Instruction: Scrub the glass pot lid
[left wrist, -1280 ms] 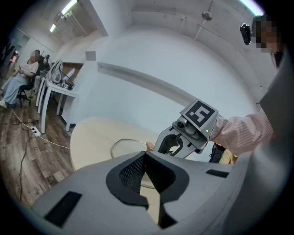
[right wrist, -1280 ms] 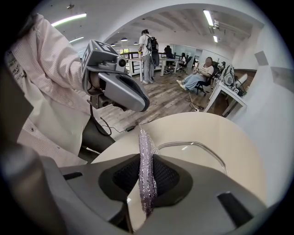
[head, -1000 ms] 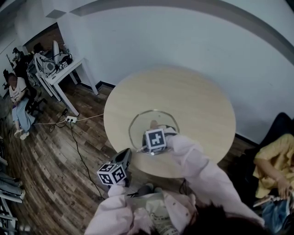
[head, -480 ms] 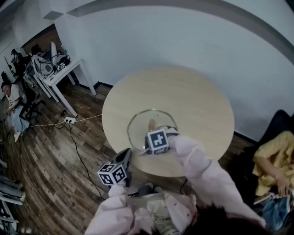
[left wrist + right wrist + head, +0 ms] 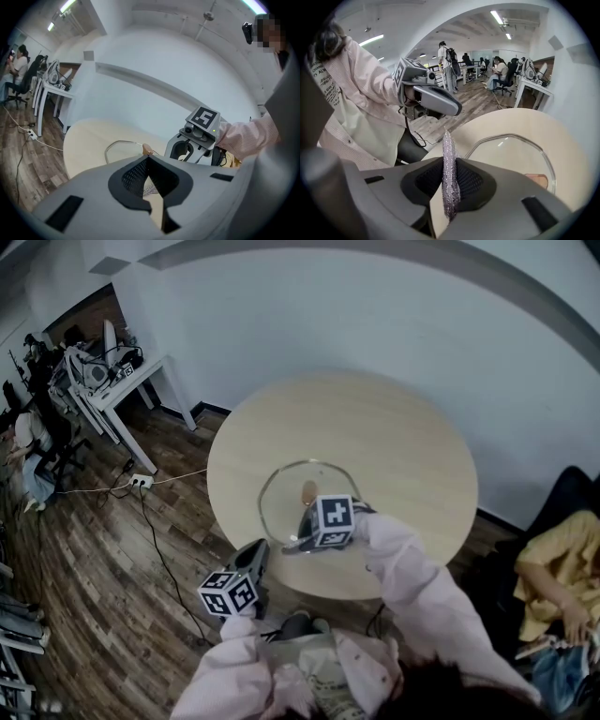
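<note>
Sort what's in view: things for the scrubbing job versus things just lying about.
For the job: glass pot lid, silver scrubber clamped in the right gripper, round table under the lid.
Just lying about: white desk, power strip.

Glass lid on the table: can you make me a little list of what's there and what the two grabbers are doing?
lid: round clear glass pot lid with a brown knob, lying flat
table: round pale wooden table
right gripper: shut on a silvery metal mesh scrubber, over the lid's near edge
left gripper: shut, empty, off the table's near edge
scrubber touching lid: cannot tell
</note>
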`<state>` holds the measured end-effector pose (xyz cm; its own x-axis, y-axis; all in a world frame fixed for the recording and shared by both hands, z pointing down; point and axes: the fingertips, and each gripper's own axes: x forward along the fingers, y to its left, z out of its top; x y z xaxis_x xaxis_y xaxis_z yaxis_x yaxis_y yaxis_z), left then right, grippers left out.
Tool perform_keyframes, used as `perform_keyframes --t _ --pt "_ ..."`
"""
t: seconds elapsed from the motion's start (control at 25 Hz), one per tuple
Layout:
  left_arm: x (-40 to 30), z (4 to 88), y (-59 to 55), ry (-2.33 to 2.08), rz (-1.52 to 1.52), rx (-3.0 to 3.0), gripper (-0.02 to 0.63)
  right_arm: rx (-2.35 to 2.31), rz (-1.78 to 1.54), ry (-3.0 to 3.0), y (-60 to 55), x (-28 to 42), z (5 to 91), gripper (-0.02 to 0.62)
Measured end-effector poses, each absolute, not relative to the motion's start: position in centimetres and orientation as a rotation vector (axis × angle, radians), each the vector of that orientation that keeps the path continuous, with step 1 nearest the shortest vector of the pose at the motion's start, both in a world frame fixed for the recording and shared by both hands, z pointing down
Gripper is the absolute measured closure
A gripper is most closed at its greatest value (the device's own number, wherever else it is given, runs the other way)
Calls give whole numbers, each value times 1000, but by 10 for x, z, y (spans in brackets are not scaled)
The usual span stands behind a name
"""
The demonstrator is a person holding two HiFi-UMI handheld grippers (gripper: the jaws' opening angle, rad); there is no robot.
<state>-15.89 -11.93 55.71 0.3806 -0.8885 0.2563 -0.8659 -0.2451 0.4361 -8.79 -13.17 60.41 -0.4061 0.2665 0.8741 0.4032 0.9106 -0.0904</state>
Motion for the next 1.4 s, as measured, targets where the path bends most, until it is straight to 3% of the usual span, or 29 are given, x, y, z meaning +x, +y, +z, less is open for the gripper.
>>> perform_keyframes --t 0.96,1.4 --pt "-183 528 -167 -1592 -98 2170 606 -6 532 -2799 -226 -130 510 515" --pt "-188 511 -215 -1553 -91 2242 606 196 666 -2981 -286 -135 478 515"
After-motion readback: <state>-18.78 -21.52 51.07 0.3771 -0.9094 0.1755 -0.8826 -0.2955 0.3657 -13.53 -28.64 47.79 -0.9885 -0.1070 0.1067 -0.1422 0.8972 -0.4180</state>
